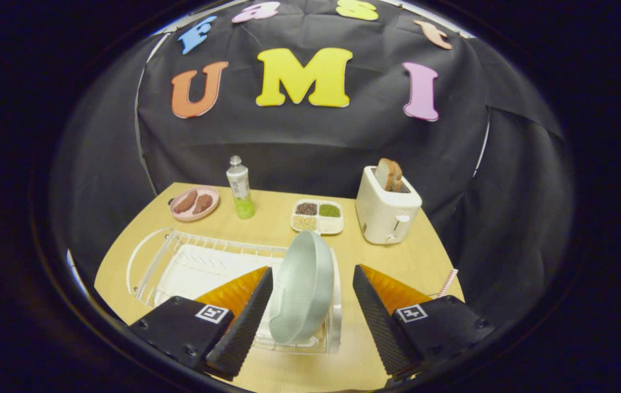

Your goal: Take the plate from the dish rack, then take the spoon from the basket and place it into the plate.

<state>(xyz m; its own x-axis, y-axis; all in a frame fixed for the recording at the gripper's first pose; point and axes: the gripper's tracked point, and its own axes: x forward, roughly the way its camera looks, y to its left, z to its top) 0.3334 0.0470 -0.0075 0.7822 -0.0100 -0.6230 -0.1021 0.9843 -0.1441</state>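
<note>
Clearly at the first step: plate not yet taken. In the gripper view, gripper (313, 316) with jaws spread wide, holding nothing. Pale grey-green plate (302, 286) standing on edge at the right end of the clear dish rack (179, 267), set between the two fingers; left finger close against or touching the plate's left rim, hard to tell which, right finger apart from the plate with bare desk (414, 256) in the gap. Rest of the rack stretching away left of the plate, white tray under the wires.

Beyond the plate: a divided dish of grains (317, 216) just behind it, a white toaster (388, 210) with bread slices behind and to the right of it, a small bottle (240, 187) behind and left of it, a pink plate (195, 203) with brown food further left of that. Something striped pink and white (447, 282) near the plate's right, by the right finger; possibly part of the basket, too little visible to tell. Spoon not made out.

Next, by judgement: centre on the plate's rim, close both fingers on it, lift straight up clear of the wires. Curved, smooth rim likely to slip unless pinched squarely.
</note>
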